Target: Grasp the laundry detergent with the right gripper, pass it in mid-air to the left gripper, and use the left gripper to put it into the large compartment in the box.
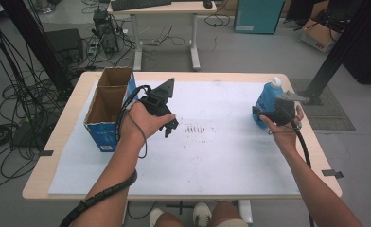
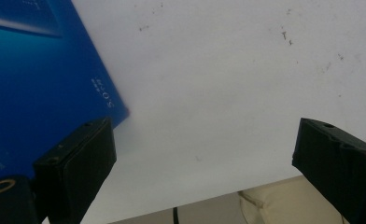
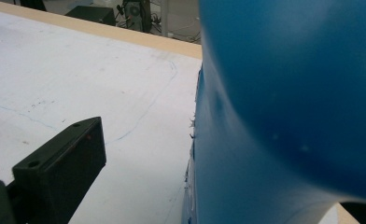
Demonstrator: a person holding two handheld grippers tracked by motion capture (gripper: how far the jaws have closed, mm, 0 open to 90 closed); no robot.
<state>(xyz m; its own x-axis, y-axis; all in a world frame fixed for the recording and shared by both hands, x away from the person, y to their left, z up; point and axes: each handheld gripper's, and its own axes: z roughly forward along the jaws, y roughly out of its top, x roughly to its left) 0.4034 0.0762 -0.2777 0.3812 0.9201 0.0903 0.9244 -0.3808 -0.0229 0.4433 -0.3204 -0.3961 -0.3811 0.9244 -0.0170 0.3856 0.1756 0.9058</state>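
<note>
A blue bottle [image 1: 267, 97] with a white cap stands upright near the table's right edge. My right gripper [image 1: 260, 115] is at its base, open; in the right gripper view the bottle [image 3: 288, 107] looms close on the right, a gap separates it from the left finger [image 3: 62, 170], and the other finger is hidden behind it. My left gripper [image 1: 170, 127] hovers over the white sheet [image 1: 212, 151] just right of an open blue cardboard box [image 1: 107, 106]. Its jaws stand wide apart with nothing between them [image 2: 204, 154]; the box's blue side [image 2: 36, 84] is close at the left.
The box is empty and sits at the table's left side. Faint dark marks [image 1: 195, 128] dot the sheet's middle. Cables, a desk and other boxes stand on the floor beyond the table's far edge.
</note>
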